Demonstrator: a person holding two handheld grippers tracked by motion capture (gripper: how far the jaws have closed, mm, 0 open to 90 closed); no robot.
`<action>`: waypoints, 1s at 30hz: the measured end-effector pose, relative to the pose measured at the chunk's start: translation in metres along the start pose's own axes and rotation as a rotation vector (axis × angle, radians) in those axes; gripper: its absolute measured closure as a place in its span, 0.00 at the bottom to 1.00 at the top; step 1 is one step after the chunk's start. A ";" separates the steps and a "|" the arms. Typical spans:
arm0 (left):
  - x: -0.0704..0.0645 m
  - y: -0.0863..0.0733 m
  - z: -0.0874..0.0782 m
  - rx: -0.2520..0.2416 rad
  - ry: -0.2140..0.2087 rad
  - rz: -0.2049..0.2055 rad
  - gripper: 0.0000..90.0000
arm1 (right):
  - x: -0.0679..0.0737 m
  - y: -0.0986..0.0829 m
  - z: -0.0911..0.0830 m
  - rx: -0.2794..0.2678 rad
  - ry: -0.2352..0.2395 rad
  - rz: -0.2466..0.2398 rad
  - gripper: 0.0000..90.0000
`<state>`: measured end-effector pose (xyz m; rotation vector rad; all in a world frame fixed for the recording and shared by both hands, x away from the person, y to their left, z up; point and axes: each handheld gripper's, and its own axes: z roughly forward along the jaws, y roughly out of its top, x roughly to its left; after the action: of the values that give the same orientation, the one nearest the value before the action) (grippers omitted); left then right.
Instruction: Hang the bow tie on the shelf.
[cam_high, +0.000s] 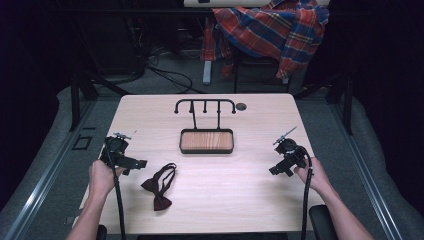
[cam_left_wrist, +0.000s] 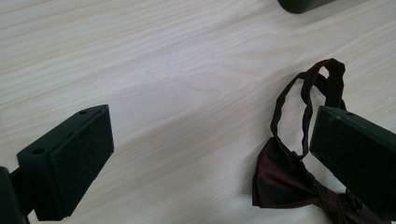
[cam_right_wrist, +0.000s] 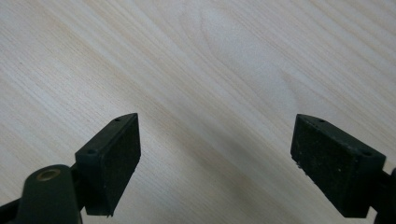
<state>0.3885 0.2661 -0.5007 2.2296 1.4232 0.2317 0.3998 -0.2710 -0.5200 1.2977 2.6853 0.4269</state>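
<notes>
Maroon bow tie (cam_high: 159, 187) — flat, strap looped

Bright table (cam_high: 250, 170), dark surroundings, soft shadows, sharp.

Through my left tongs' view, my right-hand jaw covered part of the bow tie (cam_left_wrist: 285, 179), and the bottom edge cut off its knot. A dark rounded thing (cam_left_wrist: 303, 4) at the top edge was mostly out of frame; I couldn't identify it. From above, the plaid cloth (cam_high: 272, 30) ran past the top edge.
</notes>
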 end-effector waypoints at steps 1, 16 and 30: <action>0.000 0.000 0.000 0.000 0.000 0.000 0.00 | 0.000 0.000 0.000 0.000 0.000 0.000 0.18; -0.013 0.014 0.017 0.025 -0.062 0.048 0.00 | 0.003 0.001 0.000 -0.016 -0.003 0.009 0.18; -0.041 0.027 0.041 0.109 -0.082 0.156 0.00 | 0.002 0.001 0.000 0.007 -0.008 0.004 0.18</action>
<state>0.4079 0.2083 -0.5188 2.4130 1.2481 0.1147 0.3995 -0.2684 -0.5198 1.3042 2.6806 0.4117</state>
